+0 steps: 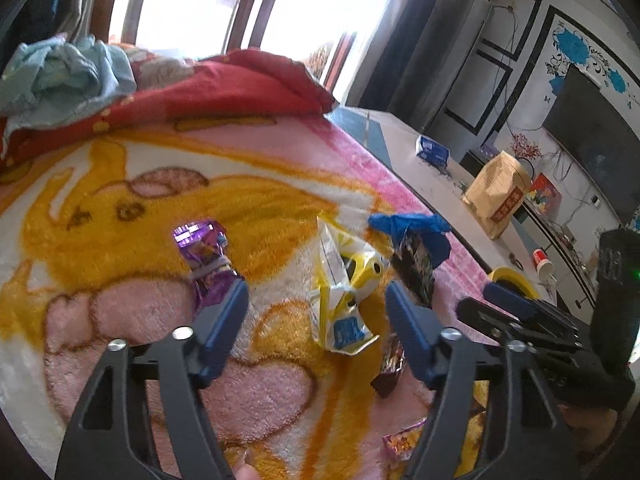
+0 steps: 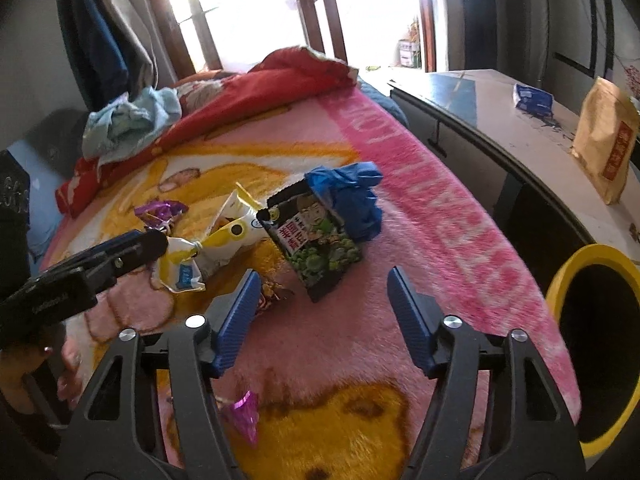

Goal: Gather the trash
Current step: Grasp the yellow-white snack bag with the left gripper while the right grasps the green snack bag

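Note:
Trash lies on a pink and yellow blanket [image 1: 120, 208]. A yellow-white crumpled wrapper [image 1: 340, 292] sits between the fingers of my open left gripper [image 1: 316, 296]. A purple wrapper [image 1: 208, 260] lies by its left finger, a dark snack bag [image 1: 414, 268] and a blue glove [image 1: 416, 230] by its right. In the right wrist view my open right gripper [image 2: 320, 288] hovers just short of the dark pea snack bag [image 2: 316, 240], with the blue glove [image 2: 352, 196] behind it and the yellow-white wrapper [image 2: 224, 236] to the left. A yellow-rimmed bin [image 2: 592, 344] stands at the right.
Small foil wrappers lie near the grippers [image 2: 244, 416] [image 1: 390, 368]. A red quilt [image 1: 224, 88] and light blue cloth [image 1: 60, 72] are piled at the bed's far end. A table [image 2: 500, 120] beside the bed holds a tan paper bag [image 2: 604, 148] and a blue packet [image 2: 534, 98].

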